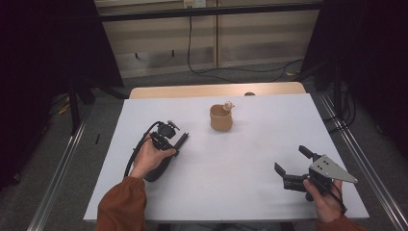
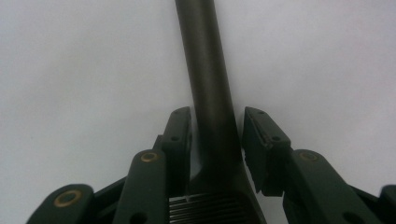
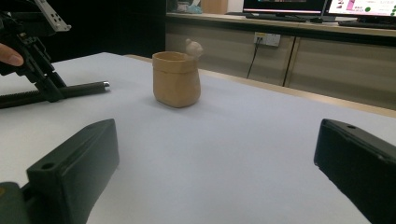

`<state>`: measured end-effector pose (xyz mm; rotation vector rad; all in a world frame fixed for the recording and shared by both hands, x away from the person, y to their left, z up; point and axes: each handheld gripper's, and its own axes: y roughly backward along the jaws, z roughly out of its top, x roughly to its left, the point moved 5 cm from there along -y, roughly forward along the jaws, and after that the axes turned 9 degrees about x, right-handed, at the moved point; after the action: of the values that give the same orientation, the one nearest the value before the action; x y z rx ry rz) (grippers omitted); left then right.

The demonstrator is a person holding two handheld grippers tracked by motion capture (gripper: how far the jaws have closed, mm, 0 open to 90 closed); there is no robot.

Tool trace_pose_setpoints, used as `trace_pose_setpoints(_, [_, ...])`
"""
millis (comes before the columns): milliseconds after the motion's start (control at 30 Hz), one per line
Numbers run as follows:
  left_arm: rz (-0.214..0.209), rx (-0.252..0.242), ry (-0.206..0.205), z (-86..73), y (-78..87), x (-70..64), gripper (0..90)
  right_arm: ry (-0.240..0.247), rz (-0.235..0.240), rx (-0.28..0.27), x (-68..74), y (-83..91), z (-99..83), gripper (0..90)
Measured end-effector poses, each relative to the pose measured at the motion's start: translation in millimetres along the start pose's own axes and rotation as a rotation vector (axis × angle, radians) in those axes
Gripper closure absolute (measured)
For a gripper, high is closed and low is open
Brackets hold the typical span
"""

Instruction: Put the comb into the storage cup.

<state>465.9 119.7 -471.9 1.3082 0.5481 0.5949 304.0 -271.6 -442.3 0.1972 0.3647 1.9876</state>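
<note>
I am keeping my left gripper [image 1: 179, 142] centered over the dark rod [image 2: 210, 93] lying on the white worktop [image 1: 240, 163] near the tan cup [image 1: 221, 118], fingers [image 2: 177, 135] not yet touching it, while my right gripper [image 1: 294, 165] is waiting wide open.

A white table [image 1: 250, 159] stands on a grey floor [image 1: 101, 115]; pale wall panels [image 1: 250, 38] sit behind, black cable [image 1: 190, 43] hanging down; computer screens [image 3: 322, 7] glow on a long counter [image 3: 280, 25].
</note>
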Motion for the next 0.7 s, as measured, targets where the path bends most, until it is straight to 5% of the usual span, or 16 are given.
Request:
trace_pose_setpoints(333, [-0.011,0.011,0.05,0.4,0.5,1.3,71.5,0.0,-0.001,0.001,0.1,0.0,-0.1,0.0])
trace_pose_setpoints(700, [-0.031,0.006,0.056,0.3,1.5,3.4,72.9,0.0,0.001,-0.001,0.1,0.3,0.1,0.0])
